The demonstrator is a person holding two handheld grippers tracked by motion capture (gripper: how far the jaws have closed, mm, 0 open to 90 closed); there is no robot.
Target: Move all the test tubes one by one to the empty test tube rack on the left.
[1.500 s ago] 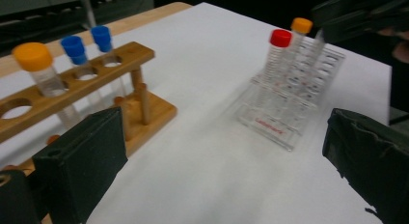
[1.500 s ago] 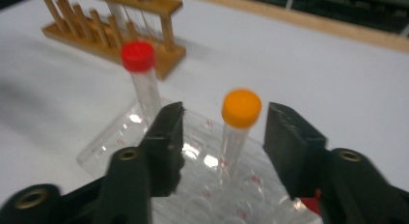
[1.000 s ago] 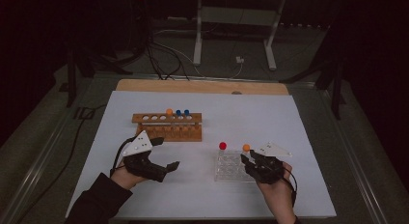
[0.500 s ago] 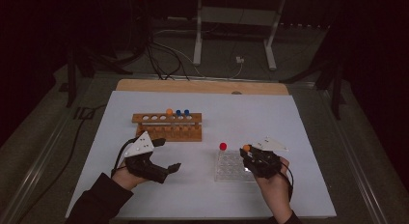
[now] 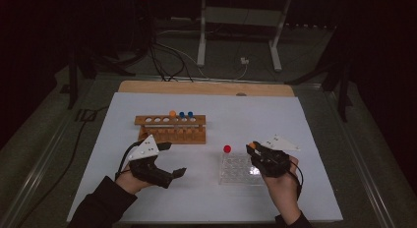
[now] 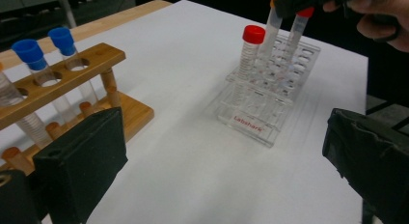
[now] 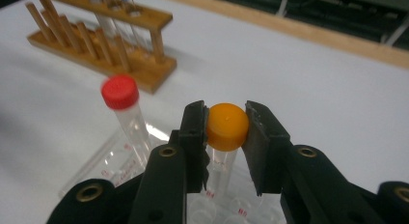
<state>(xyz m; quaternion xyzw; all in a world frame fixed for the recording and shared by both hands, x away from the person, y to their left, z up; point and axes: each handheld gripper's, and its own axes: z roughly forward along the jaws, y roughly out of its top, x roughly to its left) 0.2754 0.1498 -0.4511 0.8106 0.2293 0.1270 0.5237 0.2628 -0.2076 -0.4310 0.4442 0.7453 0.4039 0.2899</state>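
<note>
The right gripper (image 7: 226, 130) has just been closing, and its two black jaws now press on the orange cap of a clear tube (image 7: 226, 126), one pad on each side. The orange-capped tube stands in the clear plastic rack (image 5: 236, 170), its body reaching down into a well. In the high view the right hand (image 5: 280, 188) comes up from the table's near edge, the gripper (image 5: 255, 150) pointing away from the person over the rack's right part.

A red-capped tube (image 7: 120, 93) stands in the same rack just beside the held one, leaning slightly; in the left gripper view a second red-capped tube shows behind it, close under the right gripper. Red lettering on the rack's front wall (image 6: 248, 125) seems to read "Labshark".

The left gripper (image 5: 169, 161) rests low on the white table sheet (image 5: 305, 120), well apart from the clear rack, its jaws spread wide with nothing between them; the left hand (image 5: 130, 176) holds it angled toward the right.

Behind it stands a wooden rack (image 5: 171, 129) with one orange-capped and two blue-capped tubes (image 6: 46, 45) at its right end and bare holes to their left. Open white sheet lies between the two racks and beyond them to the wooden far edge (image 5: 206, 88).
</note>
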